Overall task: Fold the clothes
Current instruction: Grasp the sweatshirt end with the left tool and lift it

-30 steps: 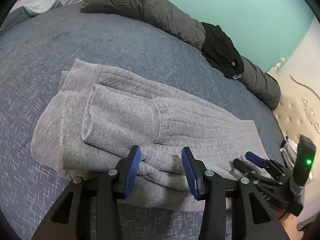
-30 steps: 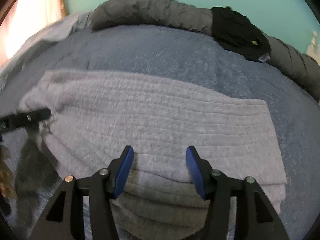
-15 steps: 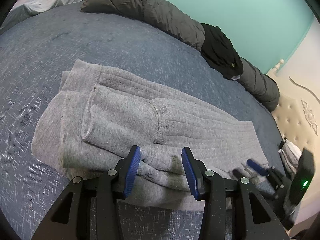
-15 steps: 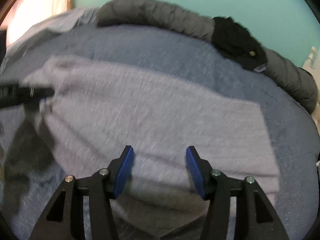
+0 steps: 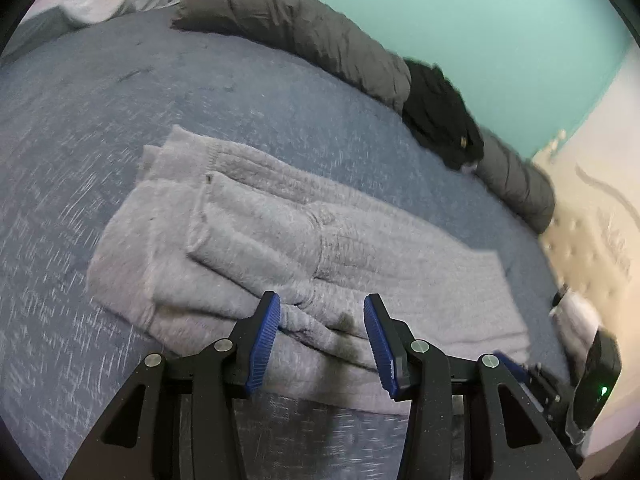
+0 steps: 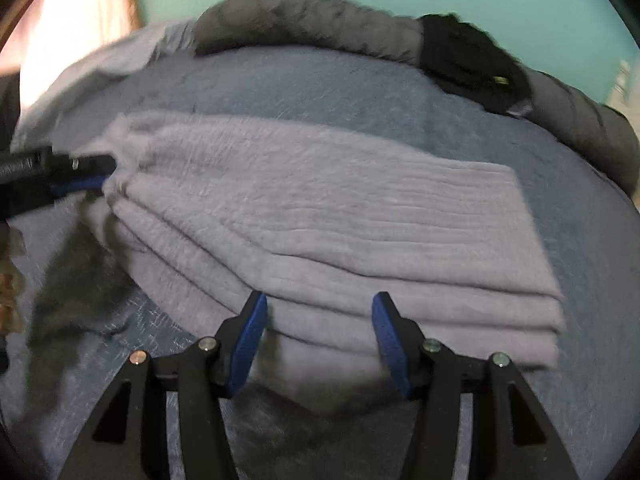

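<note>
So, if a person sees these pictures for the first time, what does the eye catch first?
First the folded grey sweater, lying in the middle of the blue bedspread. Next the blue-padded fingers of the left gripper and right gripper, both open at its near edge. Behind, a dark grey rolled duvet with a black garment on it lies along the turquoise wall.

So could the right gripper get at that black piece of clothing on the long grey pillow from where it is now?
Probably not without moving closer. The right gripper is open at the near edge of the folded grey sweater, while the black garment lies across the bed on the grey bolster.
</note>
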The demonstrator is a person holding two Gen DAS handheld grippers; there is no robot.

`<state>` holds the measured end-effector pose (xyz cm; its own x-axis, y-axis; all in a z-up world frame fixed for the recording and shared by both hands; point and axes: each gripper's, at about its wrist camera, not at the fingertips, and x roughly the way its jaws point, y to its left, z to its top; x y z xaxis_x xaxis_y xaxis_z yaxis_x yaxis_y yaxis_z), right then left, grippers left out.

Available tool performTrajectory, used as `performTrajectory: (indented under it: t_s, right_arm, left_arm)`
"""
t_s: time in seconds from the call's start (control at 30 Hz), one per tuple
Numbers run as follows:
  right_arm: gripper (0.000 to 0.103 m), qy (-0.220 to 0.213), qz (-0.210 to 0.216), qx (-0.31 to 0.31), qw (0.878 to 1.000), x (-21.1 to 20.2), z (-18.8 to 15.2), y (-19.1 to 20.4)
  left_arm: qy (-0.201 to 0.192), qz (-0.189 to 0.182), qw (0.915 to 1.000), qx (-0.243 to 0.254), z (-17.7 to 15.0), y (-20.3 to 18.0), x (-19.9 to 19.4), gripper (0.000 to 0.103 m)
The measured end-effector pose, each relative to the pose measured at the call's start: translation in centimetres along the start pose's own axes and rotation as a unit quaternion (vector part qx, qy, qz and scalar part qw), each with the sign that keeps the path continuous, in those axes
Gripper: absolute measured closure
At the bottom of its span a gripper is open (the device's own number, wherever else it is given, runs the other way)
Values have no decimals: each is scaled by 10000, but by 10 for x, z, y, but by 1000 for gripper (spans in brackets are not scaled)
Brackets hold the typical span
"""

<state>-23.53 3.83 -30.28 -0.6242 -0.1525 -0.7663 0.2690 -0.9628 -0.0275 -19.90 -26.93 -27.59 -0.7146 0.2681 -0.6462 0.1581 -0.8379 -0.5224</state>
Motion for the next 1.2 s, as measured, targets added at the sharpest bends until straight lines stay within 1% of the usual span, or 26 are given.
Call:
performTrajectory:
  t_s: [0.03,0.13,0.23,0.3,0.43,0.57,0.67,0.77,0.83,0.97,1.0,1.07,1.2]
  right_arm:
    - [47,-69,-1,91,9999,-8,-2,-6]
    - [47,-180,80,322,9993,-26,-11,-24]
    - [47,-301,131,521,9981,-43,-25,-41]
    - [47,-363,120,664,9971,-51,-37,-50]
    - [47,-340,162,888,9953,-56,-61,-64]
    - [47,-363,277,1112,9927,-54,-75,-78]
    - [47,-455,362,1293,9899,-52,-78,-90]
    - [47,-559,474,1412,9873,-52,-80,-99]
    - [47,-624,516,1412,9867,-51,-82,-101]
    - [47,-596,721,1485,9845,-46,-86,-107]
    - [47,-587,756,1493,9842,-45,-87,-108]
    - [47,-625,839,1536,9826,-46,-88,-111]
    - [46,-664,937,1591,9806,-45,-88,-115]
  left_arm:
    - [-77,-59,9998,-151,0,4,-5,53]
    - [-268,-76,9985,-481,-3,16,-19,48]
    - [-346,73,9972,-661,-10,26,-31,45]
    - [-342,160,9967,-721,-14,34,-37,39]
    - [-147,-127,9927,-1193,-23,55,-32,35]
    - [48,-91,9927,-1202,-27,62,-17,32]
    - [68,-192,9897,-1420,-29,66,-5,31]
    - [-24,-249,9896,-1419,-26,64,4,31]
    - [-114,-210,9902,-1374,-24,63,6,31]
    - [-408,-345,9856,-1607,-21,65,6,29]
    - [-435,-371,9848,-1642,-21,66,7,27]
    - [-493,-382,9834,-1705,-21,66,10,26]
    - [-534,-282,9839,-1684,-20,64,17,24]
